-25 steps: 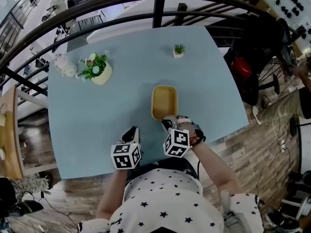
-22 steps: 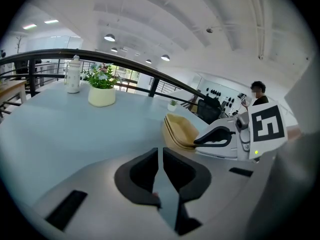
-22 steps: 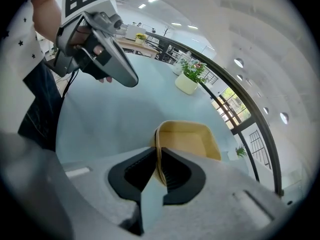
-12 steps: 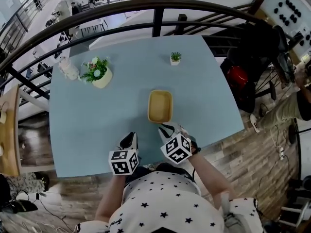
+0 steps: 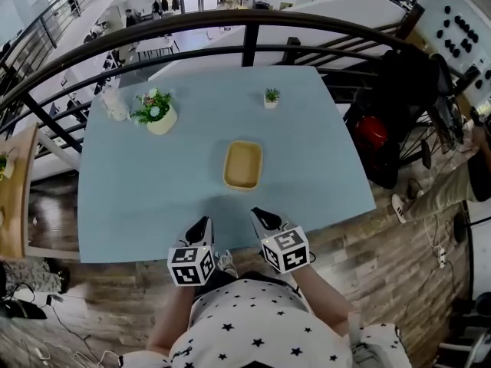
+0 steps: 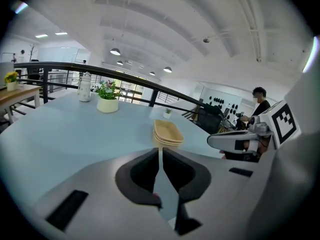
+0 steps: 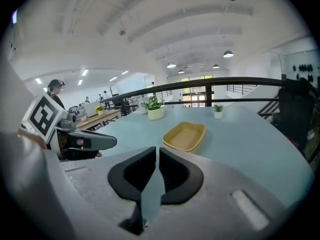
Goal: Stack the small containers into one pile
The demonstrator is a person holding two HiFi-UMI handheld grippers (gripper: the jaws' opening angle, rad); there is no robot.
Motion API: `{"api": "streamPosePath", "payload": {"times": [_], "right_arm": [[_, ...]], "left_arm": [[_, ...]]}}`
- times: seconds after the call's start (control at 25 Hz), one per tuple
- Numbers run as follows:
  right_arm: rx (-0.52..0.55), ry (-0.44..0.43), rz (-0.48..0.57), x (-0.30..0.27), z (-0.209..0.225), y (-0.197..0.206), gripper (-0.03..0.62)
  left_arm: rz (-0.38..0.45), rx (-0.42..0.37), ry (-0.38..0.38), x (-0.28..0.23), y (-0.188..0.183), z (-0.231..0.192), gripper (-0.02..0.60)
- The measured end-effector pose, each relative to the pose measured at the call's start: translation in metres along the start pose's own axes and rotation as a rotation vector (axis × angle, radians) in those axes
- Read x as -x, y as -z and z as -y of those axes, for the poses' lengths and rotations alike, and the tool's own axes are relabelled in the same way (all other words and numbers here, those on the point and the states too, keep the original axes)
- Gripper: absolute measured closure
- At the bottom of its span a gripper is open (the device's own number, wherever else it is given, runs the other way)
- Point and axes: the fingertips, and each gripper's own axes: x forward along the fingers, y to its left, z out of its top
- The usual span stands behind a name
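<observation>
Yellow containers (image 5: 243, 165) sit nested in one stack, mid-table, well clear of every edge. I hold left gripper (image 5: 201, 225) and right gripper (image 5: 261, 216) over near edge of blue table (image 5: 138, 205), side by side, apart. Both jaw pairs nearly together, nothing between. Wide bare top left and right of stack. Flower pot (image 5: 161, 119) far left, small plant (image 5: 271, 98) far middle, railing (image 5: 245, 33) beyond far edge.
</observation>
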Motion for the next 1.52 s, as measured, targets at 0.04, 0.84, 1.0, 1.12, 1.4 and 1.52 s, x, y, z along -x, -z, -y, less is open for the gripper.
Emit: {"api": "streamPosePath", "payload": {"times": [0.04, 0.84, 1.0, 1.12, 1.4, 1.52], "right_arm": [[-0.001, -0.004, 0.009, 0.008, -0.003, 0.003, 0.568], [-0.074, -0.003, 0.146, 0.182, -0.055, 0.093, 0.588], [-0.072, -0.008, 0.162, 0.206, -0.065, 0.109, 0.588], [-0.074, -0.013, 0.167, 0.217, -0.075, 0.122, 0.588], [-0.079, -0.021, 0.164, 0.227, -0.084, 0.135, 0.588], [-0.083, -0.007, 0.16, 0.228, -0.082, 0.135, 0.588]], "left_arm": [[0.006, 0.002, -0.002, 0.005, 0.004, 0.005, 0.558], [0.071, -0.01, 0.008, 0.133, 0.107, 0.119, 0.561], [0.071, -0.012, 0.013, 0.149, 0.128, 0.134, 0.561], [0.071, -0.014, 0.02, 0.159, 0.141, 0.141, 0.561], [0.079, -0.017, 0.016, 0.172, 0.151, 0.147, 0.561], [0.08, -0.021, 0.011, 0.174, 0.15, 0.146, 0.561]]}}
